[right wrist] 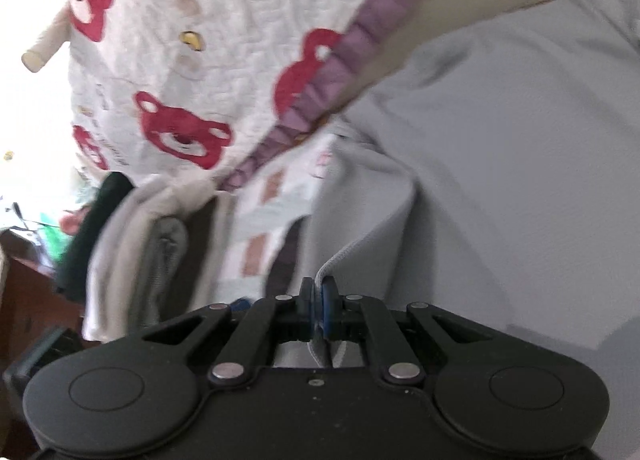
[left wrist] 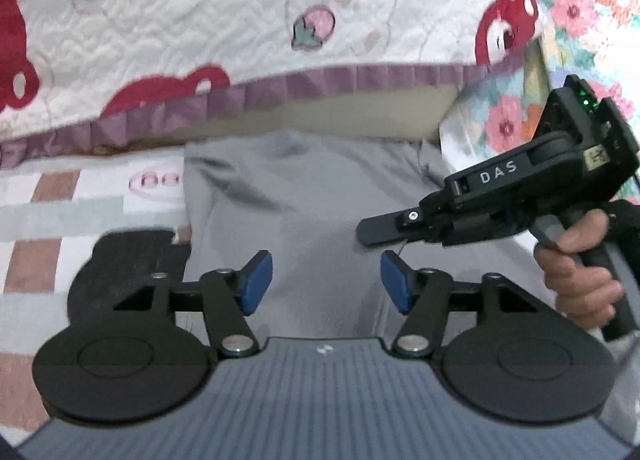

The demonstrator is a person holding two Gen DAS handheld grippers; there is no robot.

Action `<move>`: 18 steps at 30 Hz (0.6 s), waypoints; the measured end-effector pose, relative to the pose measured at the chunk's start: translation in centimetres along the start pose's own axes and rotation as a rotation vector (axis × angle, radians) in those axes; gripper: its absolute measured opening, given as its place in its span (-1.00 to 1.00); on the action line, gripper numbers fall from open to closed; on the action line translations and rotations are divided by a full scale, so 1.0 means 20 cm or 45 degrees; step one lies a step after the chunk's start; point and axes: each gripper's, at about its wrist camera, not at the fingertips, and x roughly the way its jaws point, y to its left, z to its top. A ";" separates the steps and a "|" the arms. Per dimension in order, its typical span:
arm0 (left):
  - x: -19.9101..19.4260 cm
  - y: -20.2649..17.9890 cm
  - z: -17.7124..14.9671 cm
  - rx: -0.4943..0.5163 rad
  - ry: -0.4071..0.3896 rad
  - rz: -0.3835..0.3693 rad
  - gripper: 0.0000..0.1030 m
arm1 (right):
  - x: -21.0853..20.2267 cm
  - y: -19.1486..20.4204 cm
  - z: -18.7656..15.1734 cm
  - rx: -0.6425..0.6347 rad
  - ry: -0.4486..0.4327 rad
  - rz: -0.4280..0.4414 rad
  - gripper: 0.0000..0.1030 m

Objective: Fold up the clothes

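1. While the left claw (left wrist: 326,282) stands spread and empty, the grey garment (left wrist: 304,203) lies flat on the bed directly ahead, long axis running away.
2. Nearer its right edge, the right claw (right wrist: 319,302) pinches the hem.

The letters "DAS" are printed in white on the black body of the right gripper (left wrist: 382,230). Pink lettering on the sheet (left wrist: 158,179) is cut off and cannot be read.
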 end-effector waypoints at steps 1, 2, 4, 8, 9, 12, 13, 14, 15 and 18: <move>0.02 -0.01 0.01 -0.008 -0.006 -0.004 0.25 | 0.01 0.02 0.01 0.001 0.002 0.023 -0.88; 0.03 -0.01 0.02 -0.025 -0.003 -0.021 0.31 | 0.01 0.04 0.02 0.007 0.003 0.042 -0.88; 0.07 0.00 0.02 -0.048 0.027 -0.023 0.34 | 0.02 0.07 0.04 0.020 0.005 0.082 -0.88; 0.13 0.03 0.01 0.010 0.068 0.104 -0.60 | 0.02 0.12 0.05 0.015 0.015 0.157 -0.88; 0.11 0.06 0.04 0.030 0.054 0.168 -0.88 | 0.02 0.12 0.06 -0.001 0.025 0.163 -0.88; 0.04 0.16 0.14 0.091 -0.008 0.389 -0.91 | 0.03 0.14 0.09 -0.062 0.052 0.152 -0.88; 0.00 0.21 0.17 0.079 -0.037 0.469 -0.92 | 0.02 0.13 0.11 -0.087 0.037 0.116 -0.86; -0.02 0.28 0.18 0.061 -0.044 0.554 -0.92 | 0.01 0.12 0.14 -0.111 0.022 0.080 -0.80; -0.03 0.36 0.19 0.046 -0.040 0.640 -0.92 | 0.00 0.11 0.16 -0.169 0.011 0.007 -0.80; -0.07 0.58 0.20 0.001 -0.028 0.897 -0.91 | -0.02 0.03 0.20 -0.479 0.037 -0.380 -0.80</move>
